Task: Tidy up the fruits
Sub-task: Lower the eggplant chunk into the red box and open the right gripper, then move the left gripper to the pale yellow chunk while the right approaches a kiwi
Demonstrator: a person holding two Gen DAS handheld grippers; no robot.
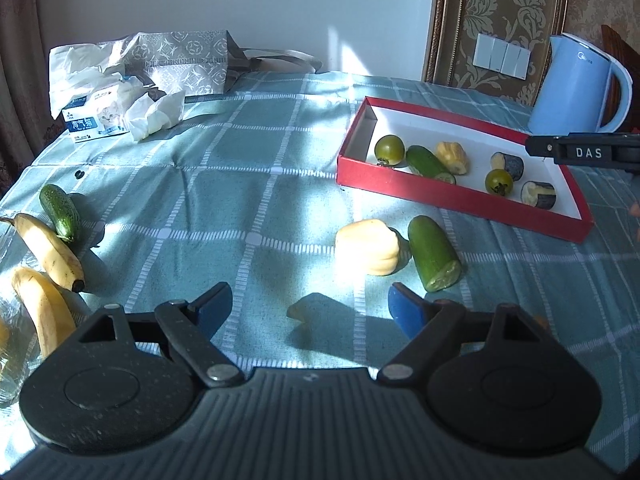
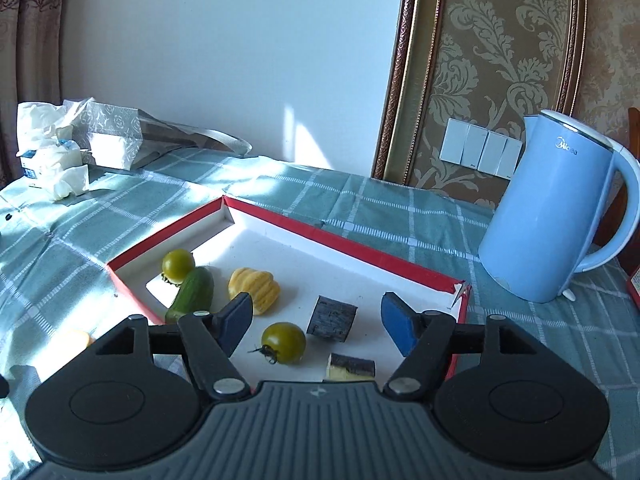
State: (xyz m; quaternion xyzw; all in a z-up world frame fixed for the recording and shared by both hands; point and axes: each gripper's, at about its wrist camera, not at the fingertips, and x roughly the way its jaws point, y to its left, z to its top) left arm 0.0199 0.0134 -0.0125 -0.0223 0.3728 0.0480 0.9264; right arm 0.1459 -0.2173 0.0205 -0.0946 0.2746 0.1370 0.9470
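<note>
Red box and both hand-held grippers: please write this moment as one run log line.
left hand-held gripper: open, empty | right hand-held gripper: open, over red box | box: six pieces | outside: squash, cucumber

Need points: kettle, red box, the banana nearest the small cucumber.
kettle (image 2: 552,216), right wrist view, middle of the blue body.
red box (image 1: 448,198), left wrist view, near outer wall.
banana (image 1: 50,252), left wrist view, mid-length of the peel.
</note>
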